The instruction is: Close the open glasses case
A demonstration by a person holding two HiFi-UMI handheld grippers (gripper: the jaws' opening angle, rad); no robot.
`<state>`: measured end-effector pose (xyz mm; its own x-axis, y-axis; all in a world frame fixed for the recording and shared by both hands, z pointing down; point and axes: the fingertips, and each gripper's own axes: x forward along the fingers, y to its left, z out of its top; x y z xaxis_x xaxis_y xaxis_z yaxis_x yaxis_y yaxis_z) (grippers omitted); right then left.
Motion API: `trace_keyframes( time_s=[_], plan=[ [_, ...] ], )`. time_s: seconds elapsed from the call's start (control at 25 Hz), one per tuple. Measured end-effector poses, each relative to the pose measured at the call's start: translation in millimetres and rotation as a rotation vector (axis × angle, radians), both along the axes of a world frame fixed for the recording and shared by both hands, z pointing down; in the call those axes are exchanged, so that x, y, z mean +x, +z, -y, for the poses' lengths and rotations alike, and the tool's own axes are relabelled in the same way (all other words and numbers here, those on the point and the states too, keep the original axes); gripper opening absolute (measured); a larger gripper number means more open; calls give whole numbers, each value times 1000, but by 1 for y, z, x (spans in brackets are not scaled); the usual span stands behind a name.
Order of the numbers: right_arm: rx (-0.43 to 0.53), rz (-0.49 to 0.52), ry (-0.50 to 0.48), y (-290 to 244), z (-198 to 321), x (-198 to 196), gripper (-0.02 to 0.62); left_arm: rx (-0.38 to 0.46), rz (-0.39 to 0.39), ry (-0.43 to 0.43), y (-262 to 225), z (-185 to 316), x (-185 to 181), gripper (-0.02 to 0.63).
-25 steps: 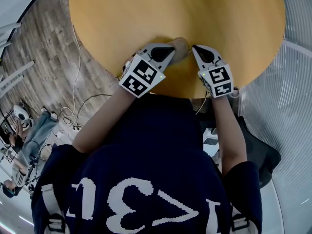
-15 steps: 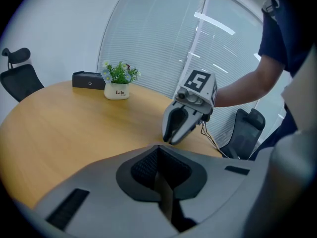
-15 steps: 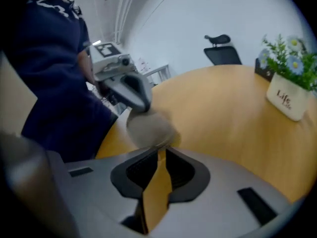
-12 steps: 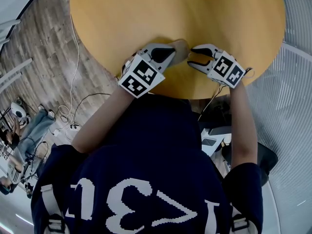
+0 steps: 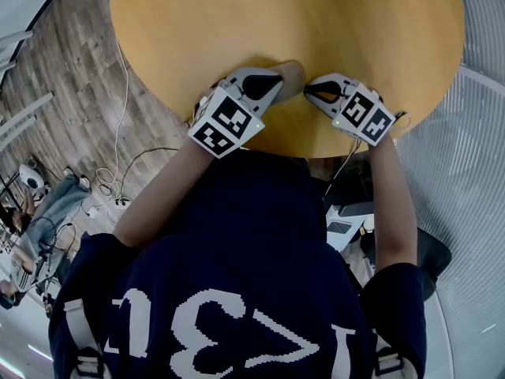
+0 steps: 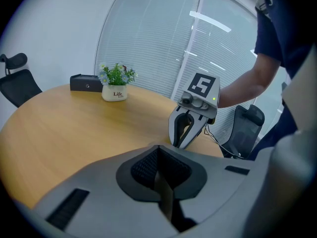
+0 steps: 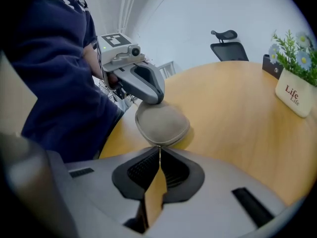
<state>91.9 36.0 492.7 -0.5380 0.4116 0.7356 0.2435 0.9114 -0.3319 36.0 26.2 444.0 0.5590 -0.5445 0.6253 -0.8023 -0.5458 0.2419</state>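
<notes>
One glasses case (image 7: 162,123), an oval shell of grey-beige fabric with a seam round its rim, lies lid-down at the near edge of the round, smooth wooden counter (image 5: 237,22), between two grey plastic tools. The left hand-held gripper (image 5: 276,85) has its jaws drawn together, and its tips rest on the case's left end. The right hand-held gripper (image 7: 158,150) is pinched narrow on a thin tab at the case's right edge. Half a second ago those right jaws stood apart, just short of the case, while the left one has stayed put. Far across the counter stand one white pot (image 6: 114,92) of small flowers and one black box (image 6: 85,83) just beside it.
</notes>
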Motion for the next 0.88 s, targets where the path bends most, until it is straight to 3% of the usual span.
trace_keyframes(
  time_s=[0.32,0.48,0.64,0.76,0.88],
  plan=[
    [153,105,224,-3,30,-6,21,20,25,17,0,-4,2,12],
    [162,127,147,-1,50,-39,21,9,13,15,0,-2,-5,12],
    [94,109,118,1,53,-43,25,3,-8,33,1,-4,4,14],
    [78,129,232,-3,61,-39,31,29,-63,57,0,-5,7,14],
    [98,246,480,-38,91,-39,31,78,-84,19,-10,-1,-8,14]
  ],
)
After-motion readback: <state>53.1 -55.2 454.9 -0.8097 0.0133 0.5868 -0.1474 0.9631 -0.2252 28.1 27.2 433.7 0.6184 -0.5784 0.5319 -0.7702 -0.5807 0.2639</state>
